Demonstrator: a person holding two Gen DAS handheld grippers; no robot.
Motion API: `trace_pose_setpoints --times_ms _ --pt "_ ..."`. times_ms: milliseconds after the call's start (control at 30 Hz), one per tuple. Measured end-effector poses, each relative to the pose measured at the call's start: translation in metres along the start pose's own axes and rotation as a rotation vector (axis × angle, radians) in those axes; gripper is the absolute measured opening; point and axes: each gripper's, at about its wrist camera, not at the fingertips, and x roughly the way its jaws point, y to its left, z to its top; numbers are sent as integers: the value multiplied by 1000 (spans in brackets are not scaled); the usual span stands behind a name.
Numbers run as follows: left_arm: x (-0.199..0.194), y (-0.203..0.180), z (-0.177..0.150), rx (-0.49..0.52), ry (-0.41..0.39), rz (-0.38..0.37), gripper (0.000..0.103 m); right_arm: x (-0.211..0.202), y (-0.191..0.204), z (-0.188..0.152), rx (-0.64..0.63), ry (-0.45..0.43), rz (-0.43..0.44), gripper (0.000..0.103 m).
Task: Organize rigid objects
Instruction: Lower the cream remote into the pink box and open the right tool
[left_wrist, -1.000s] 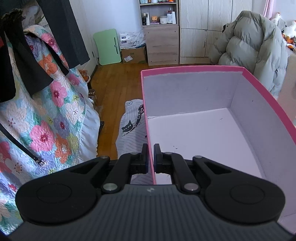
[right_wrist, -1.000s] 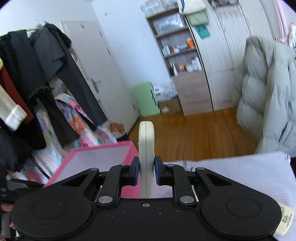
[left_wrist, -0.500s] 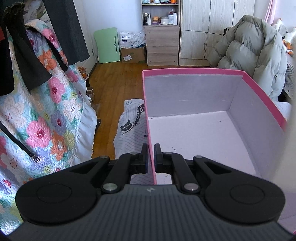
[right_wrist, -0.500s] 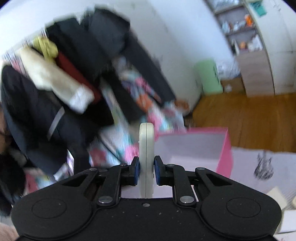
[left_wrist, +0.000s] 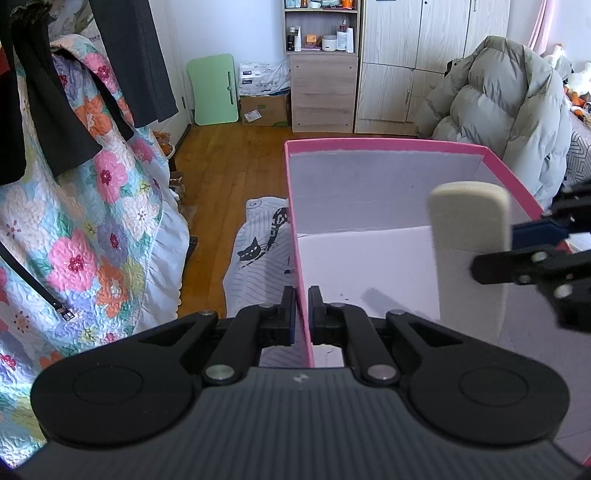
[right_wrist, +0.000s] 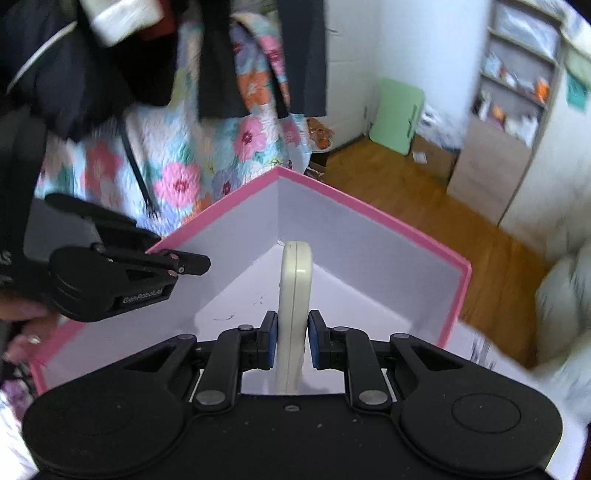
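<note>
Pink box (left_wrist: 388, 144) wall pinched by left tool (left_wrist: 302, 310); right tool (right_wrist: 291, 343) grips cream slab (right_wrist: 293, 295) above it.

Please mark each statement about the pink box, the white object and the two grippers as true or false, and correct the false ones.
1. The left gripper is clamped on a wall of the pink box. True.
2. The right gripper is empty. False: it holds the white object between its pads.
3. The white object lies flat on the box floor. False: it is held above the inside of the box, in the gripper.
4. Apart from the held white object, the box is empty inside. True, as far as both views show.
5. A green board leans against the far wall. True.
</note>
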Motion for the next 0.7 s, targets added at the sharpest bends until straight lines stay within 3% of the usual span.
trace_pose_setpoints --times_ms 100,167,233,300,400,500,533,700 --pt "0 2 0 -12 0 -7 6 7 17 12 -105 8 -27 20" --pt "0 4 0 -21 -1 -12 6 15 23 19 -118 16 -52 20" --pt "-1 4 0 -25 -1 -13 6 23 29 23 -139 22 -136 20" --pt "0 4 1 -25 0 -11 6 34 28 26 -133 38 -142 20" --pt "0 3 1 -13 4 1 6 46 13 30 5 100 -44 22" --pt "0 2 1 -4 5 7 6 55 -13 25 225 166 94 24" --pt "0 1 1 -5 6 7 6 56 -19 21 291 161 95 34" --pt "0 1 2 -14 3 2 6 42 -41 6 456 123 152 49"
